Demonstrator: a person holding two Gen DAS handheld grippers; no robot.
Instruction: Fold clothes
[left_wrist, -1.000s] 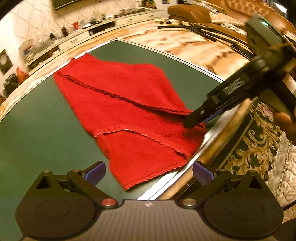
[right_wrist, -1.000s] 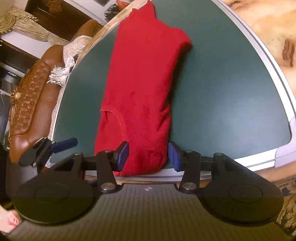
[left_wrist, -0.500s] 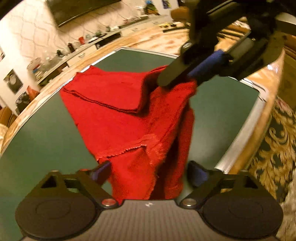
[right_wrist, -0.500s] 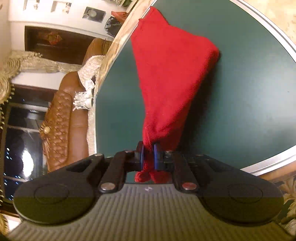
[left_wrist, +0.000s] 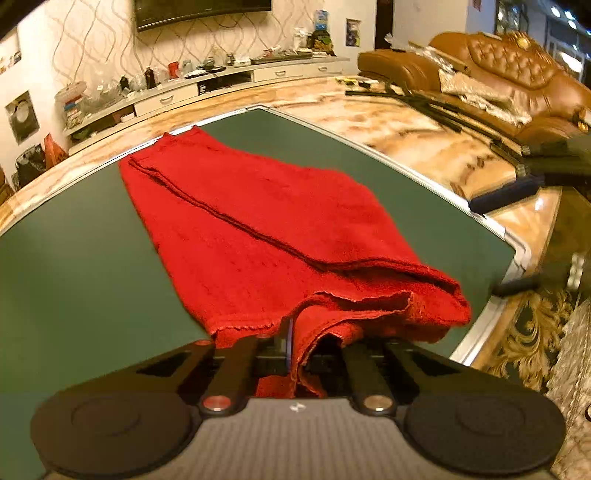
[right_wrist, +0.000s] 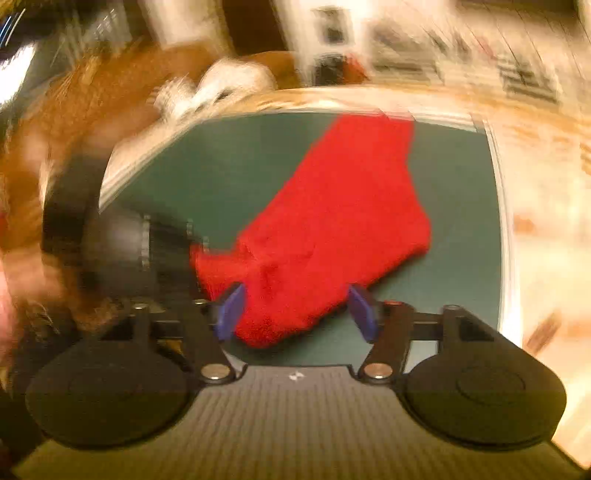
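Through my left wrist camera, I am looking along my left gripper (left_wrist: 295, 347), and its jaws have just been closing: they are now clenched on the near hem of the red knit garment (left_wrist: 280, 236). The garment is lying on the dark green table (left_wrist: 74, 258), stretching from my fingers away toward the far edge. It is folded over lengthwise, a raised seam running diagonally along its top layer. At the near right corner several layers are bunching into a thick, rumpled fold with scalloped edges showing. My right gripper (left_wrist: 517, 236) is showing at the right edge of this view, blurred, clear of the cloth and beyond the table's pale rim. A brown leather sofa (left_wrist: 517, 70) is standing behind it.

Through my right wrist camera everything is smearing with motion. My right gripper (right_wrist: 297, 312) is standing released, its jaws having just been opening; the blue pads (right_wrist: 364, 312) are sitting well apart with nothing pressed between them. The red garment is lying on the green table beyond them, its near end seen between the pads. My left gripper (right_wrist: 192, 258) is showing dark and blurred at the garment's left corner.
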